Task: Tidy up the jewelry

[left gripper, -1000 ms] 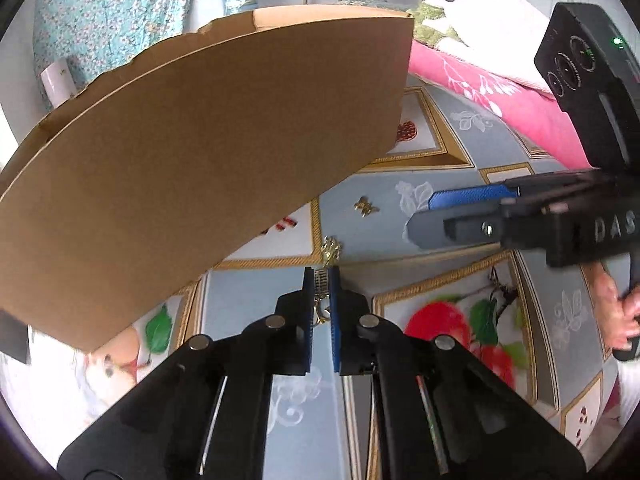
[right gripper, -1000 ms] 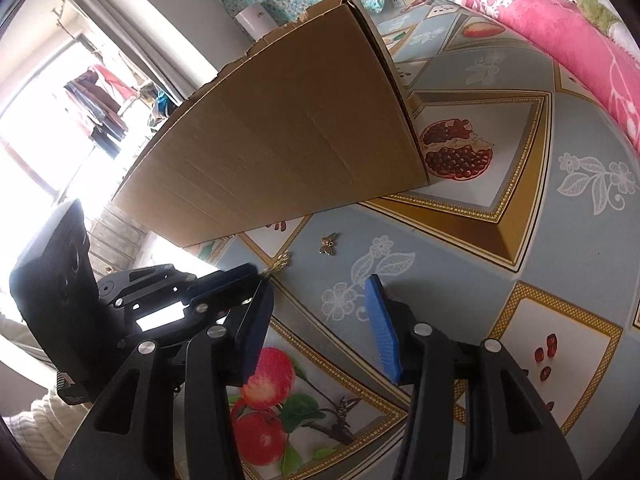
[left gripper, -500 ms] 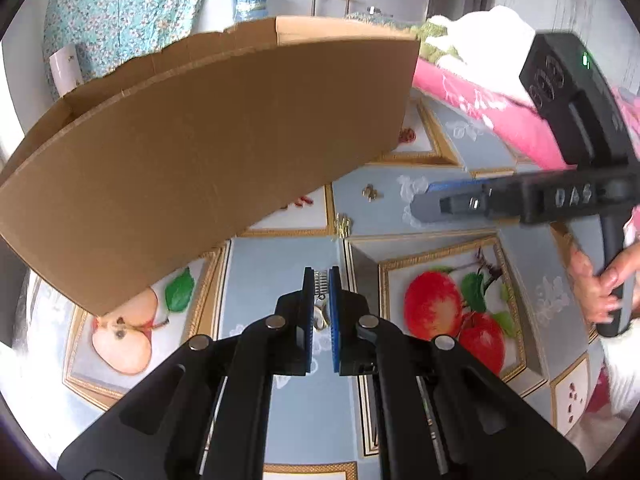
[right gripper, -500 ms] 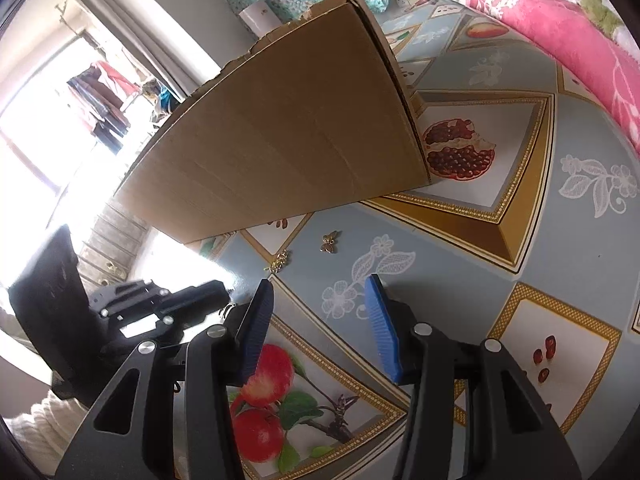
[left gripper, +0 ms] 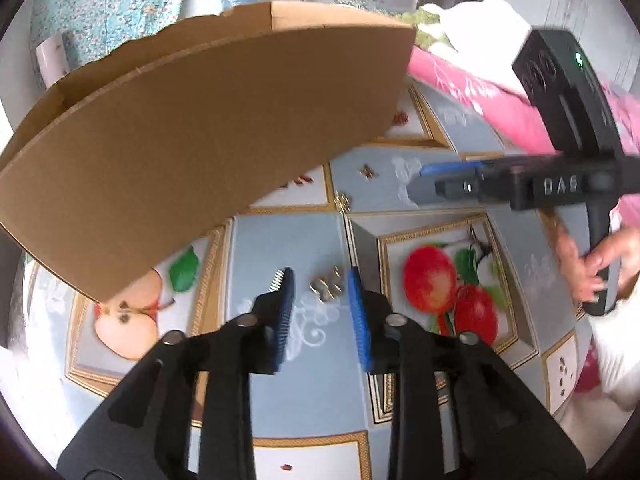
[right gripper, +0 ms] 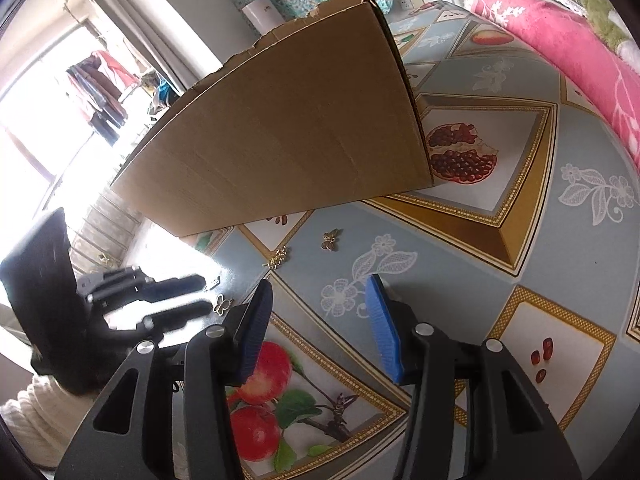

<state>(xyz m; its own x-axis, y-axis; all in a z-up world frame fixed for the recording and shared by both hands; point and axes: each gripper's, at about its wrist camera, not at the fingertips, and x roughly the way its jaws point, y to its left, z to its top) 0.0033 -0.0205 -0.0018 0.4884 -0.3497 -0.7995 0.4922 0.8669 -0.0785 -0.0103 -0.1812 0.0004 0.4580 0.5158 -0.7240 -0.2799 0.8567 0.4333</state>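
Gold charms lie scattered on the fruit-print tablecloth (left gripper: 280,248), and as far as the views show the sorting is at an early stage. Left gripper (left gripper: 320,292) has just been opening its jaws: they stand part-way apart with a small butterfly-like charm (left gripper: 328,286) between the blue pads, seemingly lying loose on the cloth and not pinched, though motion blur makes contact with either pad hard to rule out. In the right wrist view that same charm (right gripper: 223,305) shows just past the left gripper's fingertips. I read this as a piece just set down in its spot, so one placement looks finished. Right gripper (right gripper: 320,308) is about half open and holds nothing; only bare cloth lies between its pads. Ahead of it, two pieces wait: a butterfly pendant (right gripper: 331,239) straight in front, and a small cluster (right gripper: 279,258) ahead and off to its left, both close to the foot of the cardboard box (right gripper: 288,136). From the left gripper these same two sit farther ahead, the cluster (left gripper: 343,201) nearer and the pendant (left gripper: 369,172) beyond it, near the right gripper's tips. Whether the box holds any jewelry cannot be told, since only its outer wall and rim are visible. What seems left is fetching those two pieces and putting them with the first, or wherever the grouping is meant to be.
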